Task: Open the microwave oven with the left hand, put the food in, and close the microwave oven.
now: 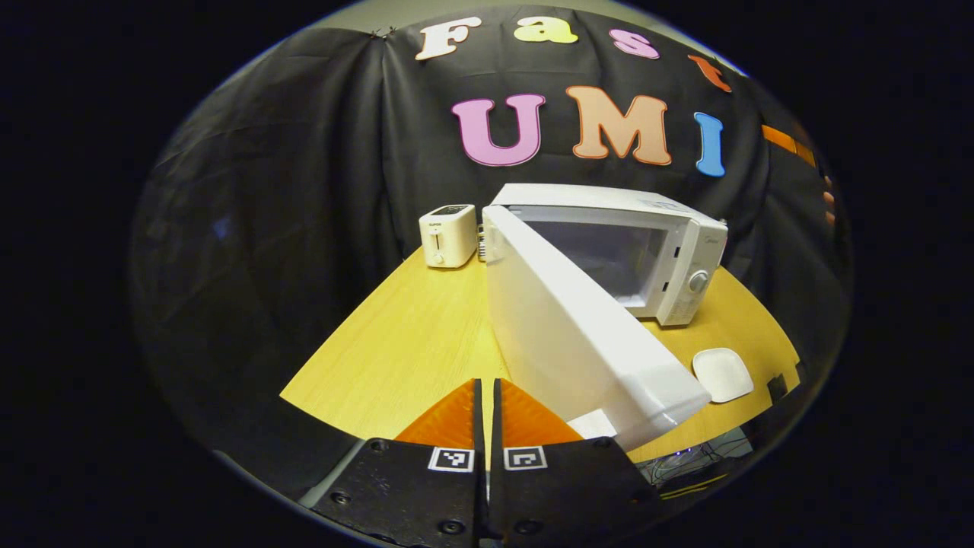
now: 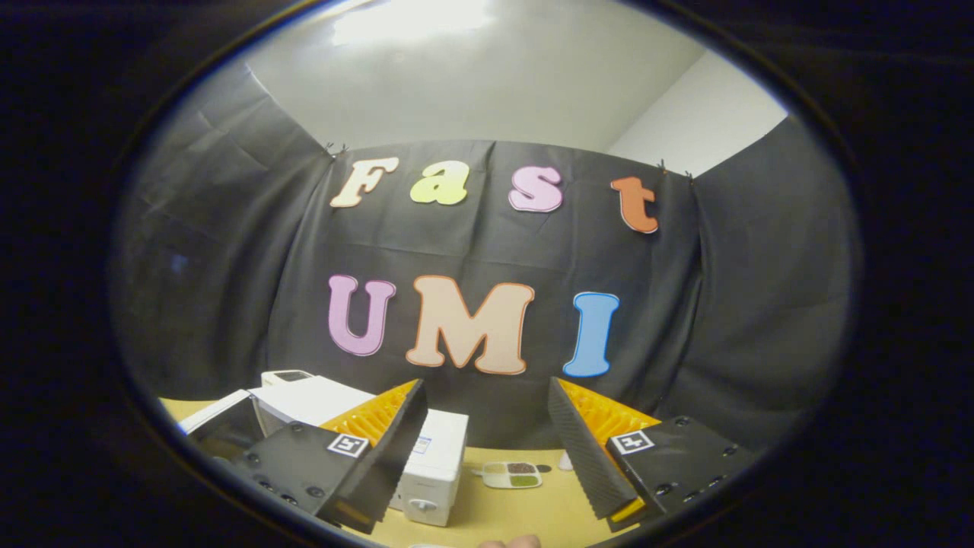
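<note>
Left gripper view: the left tongs (image 1: 487, 411) are narrow, fingers nearly together, gripping nothing. The microwave (image 1: 654, 251) stands on the table (image 1: 396, 342), its door (image 1: 578, 335) swung open toward the camera. A toaster (image 1: 449, 236) stands just beside it; a white plate (image 1: 723, 374) lies near its front.

Right gripper view: the right tongs (image 2: 487, 434) are wide, empty. A divided food dish (image 2: 511, 475) lies on the table between the fingers.

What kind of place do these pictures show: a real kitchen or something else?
Likely a staged recording booth, not a real kitchen: a black cloth backdrop hangs behind a wooden table that holds a microwave oven, its door open, and a small toaster.
</note>
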A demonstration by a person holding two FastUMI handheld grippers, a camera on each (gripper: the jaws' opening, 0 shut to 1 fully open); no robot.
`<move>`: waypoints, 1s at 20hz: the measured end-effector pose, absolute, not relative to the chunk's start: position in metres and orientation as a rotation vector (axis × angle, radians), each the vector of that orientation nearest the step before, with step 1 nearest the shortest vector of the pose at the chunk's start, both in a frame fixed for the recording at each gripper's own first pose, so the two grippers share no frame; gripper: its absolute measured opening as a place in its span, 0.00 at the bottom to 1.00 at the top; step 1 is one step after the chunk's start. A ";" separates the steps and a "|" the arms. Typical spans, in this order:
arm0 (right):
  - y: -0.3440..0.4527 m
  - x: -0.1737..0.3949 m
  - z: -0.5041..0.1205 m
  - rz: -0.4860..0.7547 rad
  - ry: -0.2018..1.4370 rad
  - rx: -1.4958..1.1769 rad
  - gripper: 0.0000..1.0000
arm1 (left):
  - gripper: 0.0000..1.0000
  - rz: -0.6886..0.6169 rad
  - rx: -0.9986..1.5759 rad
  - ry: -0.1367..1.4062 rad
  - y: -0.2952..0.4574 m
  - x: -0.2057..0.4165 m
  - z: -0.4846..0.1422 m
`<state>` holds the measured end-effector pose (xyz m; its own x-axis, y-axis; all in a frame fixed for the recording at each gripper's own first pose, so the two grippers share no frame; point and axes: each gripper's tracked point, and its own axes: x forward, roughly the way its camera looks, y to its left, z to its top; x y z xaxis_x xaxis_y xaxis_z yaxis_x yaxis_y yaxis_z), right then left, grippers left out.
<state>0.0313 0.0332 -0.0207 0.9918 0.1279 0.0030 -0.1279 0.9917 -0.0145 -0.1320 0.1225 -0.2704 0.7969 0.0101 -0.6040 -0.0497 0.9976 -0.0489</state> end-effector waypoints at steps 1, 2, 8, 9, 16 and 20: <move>0.029 0.032 -0.021 0.122 -0.001 -0.016 0.96 | 0.00 0.017 -0.064 0.652 0.115 -0.127 -0.271; 0.025 0.032 -0.022 0.117 0.006 -0.014 0.96 | 0.00 0.001 -0.064 0.654 0.107 -0.121 -0.272; 0.000 0.025 -0.025 0.077 0.026 -0.022 0.99 | 0.00 -0.109 -0.039 0.654 0.060 -0.092 -0.271; -0.004 0.022 -0.026 0.069 0.026 -0.024 0.99 | 0.00 -0.125 -0.034 0.653 0.054 -0.089 -0.272; -0.022 0.015 -0.027 0.025 0.039 -0.012 0.96 | 0.00 -0.209 0.017 0.644 0.019 -0.062 -0.272; -0.032 0.007 -0.025 0.007 0.040 -0.014 0.96 | 0.00 -0.259 0.047 0.613 -0.002 -0.042 -0.269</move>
